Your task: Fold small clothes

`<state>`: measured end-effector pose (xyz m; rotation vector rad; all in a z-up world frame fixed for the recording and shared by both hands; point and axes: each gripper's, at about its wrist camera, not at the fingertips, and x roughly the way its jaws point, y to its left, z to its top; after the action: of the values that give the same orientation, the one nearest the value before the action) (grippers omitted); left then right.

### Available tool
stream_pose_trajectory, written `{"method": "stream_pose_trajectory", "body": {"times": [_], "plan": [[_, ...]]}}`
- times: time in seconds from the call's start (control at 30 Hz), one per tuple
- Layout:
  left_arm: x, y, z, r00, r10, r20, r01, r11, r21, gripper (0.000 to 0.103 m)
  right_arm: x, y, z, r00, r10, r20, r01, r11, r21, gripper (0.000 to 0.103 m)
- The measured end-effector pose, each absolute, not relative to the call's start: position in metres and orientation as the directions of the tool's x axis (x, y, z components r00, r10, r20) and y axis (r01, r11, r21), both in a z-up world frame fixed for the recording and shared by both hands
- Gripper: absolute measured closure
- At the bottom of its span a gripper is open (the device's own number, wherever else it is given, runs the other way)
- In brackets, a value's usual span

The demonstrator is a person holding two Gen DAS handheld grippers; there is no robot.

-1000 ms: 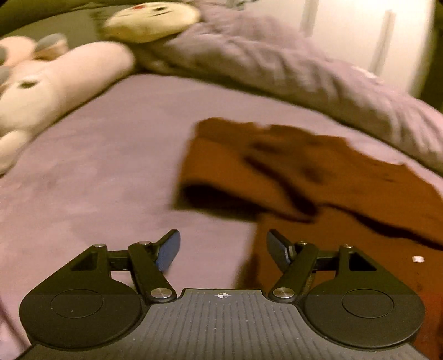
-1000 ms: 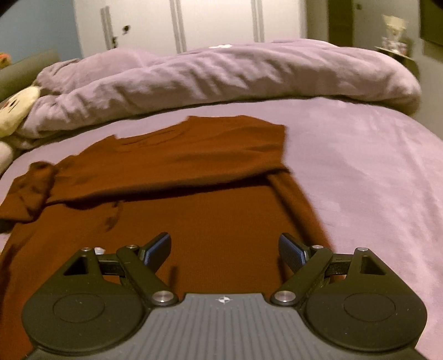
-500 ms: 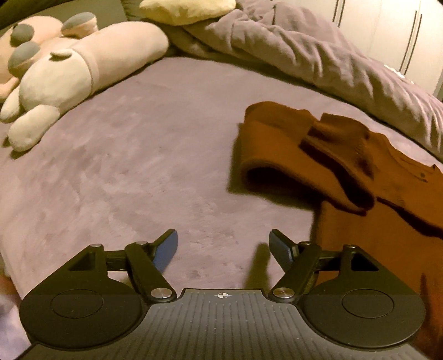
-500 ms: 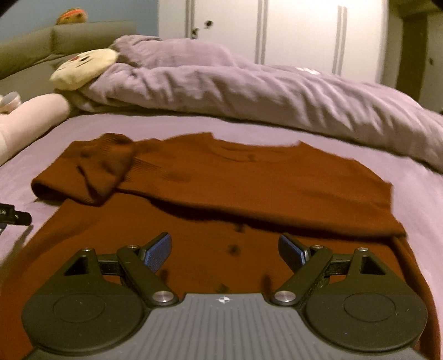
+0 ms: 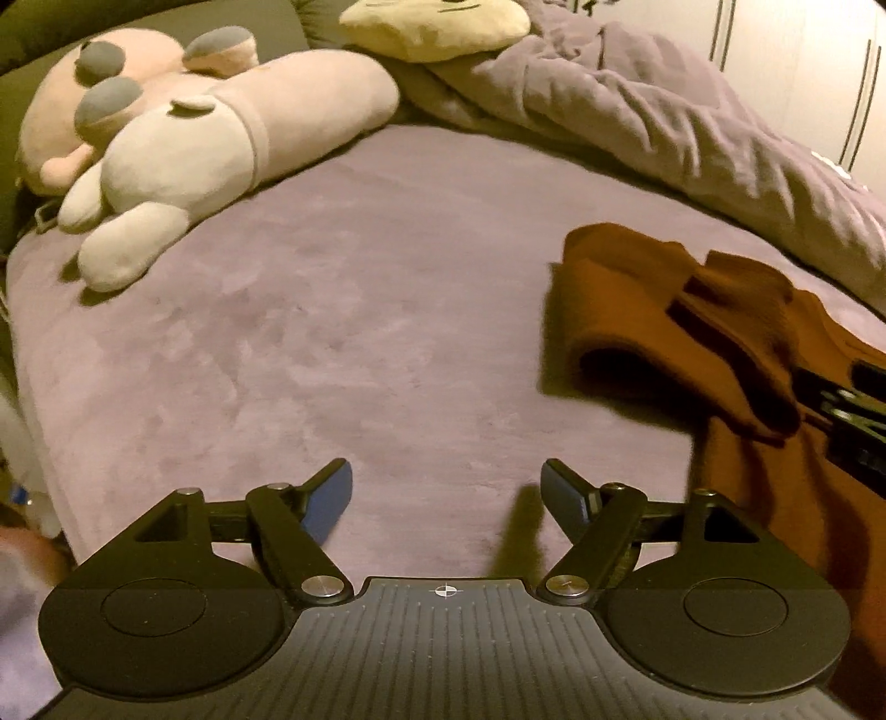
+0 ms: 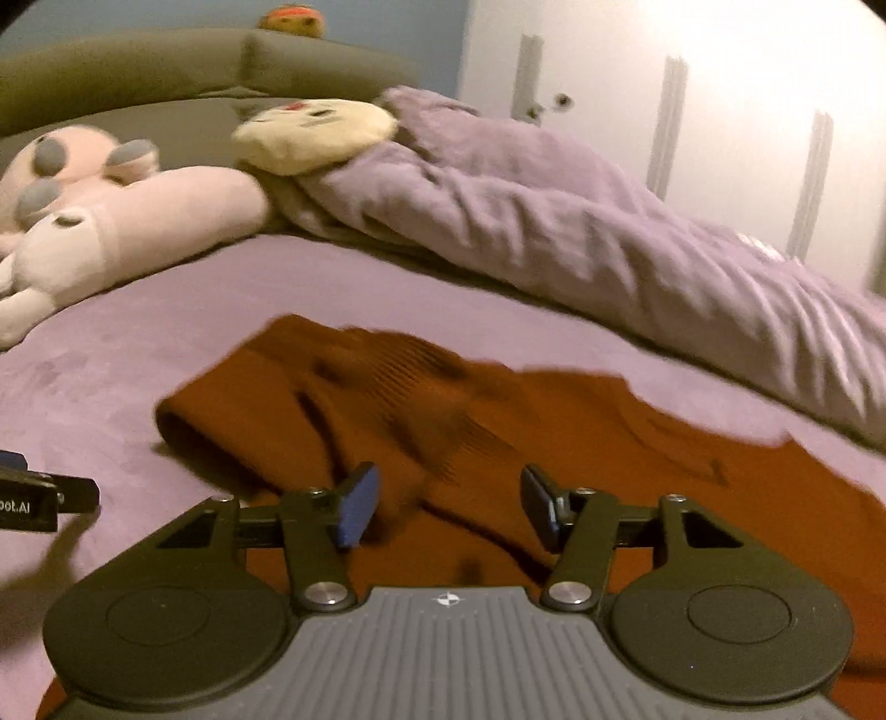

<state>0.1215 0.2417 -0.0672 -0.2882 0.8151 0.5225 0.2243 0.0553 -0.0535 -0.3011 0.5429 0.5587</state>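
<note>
A rust-brown sweater (image 6: 498, 421) lies spread on the purple bed, one sleeve (image 6: 260, 410) folded across its upper left. In the left wrist view the sweater (image 5: 681, 327) lies at the right. My left gripper (image 5: 446, 493) is open and empty over bare sheet, left of the sweater. My right gripper (image 6: 448, 501) is open and empty, just above the sweater near the folded sleeve. The left gripper's tip (image 6: 33, 495) shows at the left edge of the right wrist view, and the right gripper's tip (image 5: 853, 410) at the right edge of the left wrist view.
A pink plush toy (image 5: 183, 138) and a cream plush (image 5: 437, 25) lie at the head of the bed. A bunched purple duvet (image 6: 581, 232) runs along the far side. White wardrobe doors (image 6: 720, 83) stand behind. The purple sheet (image 5: 332, 332) lies bare left of the sweater.
Both grippers have swung left. The left one has moved off the sweater onto bare sheet. The right one has moved from the sweater's middle toward the folded sleeve. Both stay open.
</note>
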Motion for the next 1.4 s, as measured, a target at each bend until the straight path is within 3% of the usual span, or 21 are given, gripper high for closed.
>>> {"method": "stream_pose_trajectory", "body": {"times": [0.17, 0.2, 0.23, 0.27, 0.53, 0.7, 0.83, 1.17, 1.23, 1.33, 1.4], "plan": [[0.121, 0.246, -0.07, 0.556, 0.336, -0.761, -0.56, 0.827, -0.044, 0.022, 0.244, 0.084, -0.073, 0.672, 0.396, -0.625, -0.596, 0.791, -0.139, 0.06], [0.121, 0.245, -0.07, 0.555, 0.336, -0.761, -0.559, 0.828, -0.042, 0.022, 0.247, 0.086, -0.077, 0.671, 0.388, -0.633, -0.595, 0.791, -0.146, 0.068], [0.122, 0.244, -0.07, 0.553, 0.338, -0.761, -0.558, 0.829, -0.037, 0.022, 0.249, 0.086, -0.079, 0.673, 0.384, -0.632, -0.593, 0.791, -0.15, 0.087], [0.123, 0.243, -0.069, 0.553, 0.341, -0.76, -0.556, 0.83, -0.032, 0.022, 0.25, 0.084, -0.078, 0.68, 0.382, -0.626, -0.584, 0.799, -0.147, 0.095], [0.143, 0.218, -0.066, 0.568, 0.344, -0.748, -0.512, 0.859, 0.006, 0.022, 0.254, -0.008, -0.039, 0.798, 0.305, -0.519, -0.344, 0.939, 0.023, 0.096], [0.157, 0.192, -0.065, 0.58, 0.32, -0.749, -0.464, 0.886, 0.019, 0.022, 0.251, -0.098, -0.037, 0.834, 0.153, -0.53, -0.127, 0.988, 0.086, 0.096], [0.166, 0.169, -0.062, 0.597, 0.291, -0.748, -0.413, 0.91, 0.024, 0.021, 0.259, -0.159, -0.056, 0.751, 0.098, -0.653, -0.001, 0.989, 0.148, 0.092], [0.193, 0.12, -0.066, 0.605, 0.28, -0.745, -0.291, 0.949, 0.12, 0.018, 0.265, -0.171, -0.063, 0.741, 0.084, -0.666, -0.062, 0.997, 0.056, 0.073], [0.193, 0.115, -0.066, 0.609, 0.276, -0.744, -0.287, 0.951, 0.118, 0.018, 0.271, -0.164, -0.063, 0.739, 0.063, -0.67, -0.078, 0.997, 0.008, 0.065], [0.193, 0.116, -0.064, 0.617, 0.265, -0.741, -0.281, 0.954, 0.107, 0.017, 0.279, -0.183, -0.064, 0.722, 0.154, -0.675, -0.032, 0.981, 0.19, 0.045], [0.194, 0.116, -0.065, 0.621, 0.259, -0.74, -0.274, 0.956, 0.105, 0.017, 0.281, -0.201, -0.066, 0.709, 0.186, -0.681, 0.038, 0.954, 0.299, 0.042]]}}
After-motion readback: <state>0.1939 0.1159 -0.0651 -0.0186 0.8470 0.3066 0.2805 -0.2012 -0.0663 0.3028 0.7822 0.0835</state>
